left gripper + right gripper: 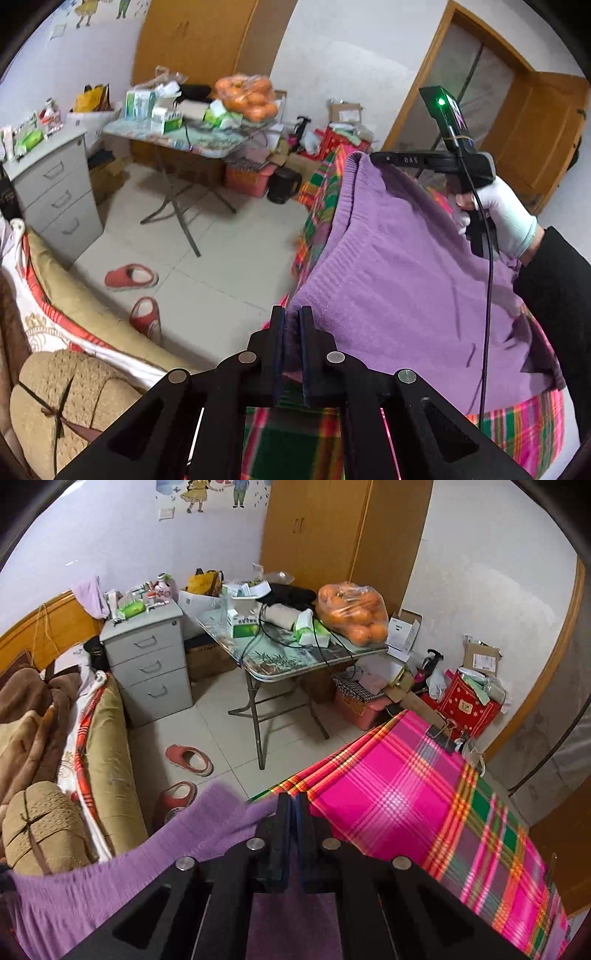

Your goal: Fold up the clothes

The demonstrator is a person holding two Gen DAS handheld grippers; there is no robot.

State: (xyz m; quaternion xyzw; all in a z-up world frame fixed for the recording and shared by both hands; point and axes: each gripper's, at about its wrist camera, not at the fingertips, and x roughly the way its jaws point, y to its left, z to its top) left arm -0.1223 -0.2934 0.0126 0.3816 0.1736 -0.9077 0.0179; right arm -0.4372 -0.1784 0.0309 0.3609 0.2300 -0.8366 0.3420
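A purple knit sweater (399,266) is held up by its ribbed edge over a table covered in a pink, green and orange plaid cloth (406,797). My left gripper (292,314) is shut on one end of that edge, purple knit pinched between its pads. In the left wrist view the right gripper (376,158), held by a white-gloved hand (506,218), clamps the other end of the edge at the upper right. In the right wrist view my right gripper (292,800) is shut on the sweater (110,867), which trails down to the left.
On the tiled floor lie two red slippers (131,277). Behind them stand a folding table (295,653) loaded with boxes and a bag of oranges (354,613), and a grey drawer unit (147,657). A bed with blankets (37,716) runs along the left. Boxes crowd the far corner.
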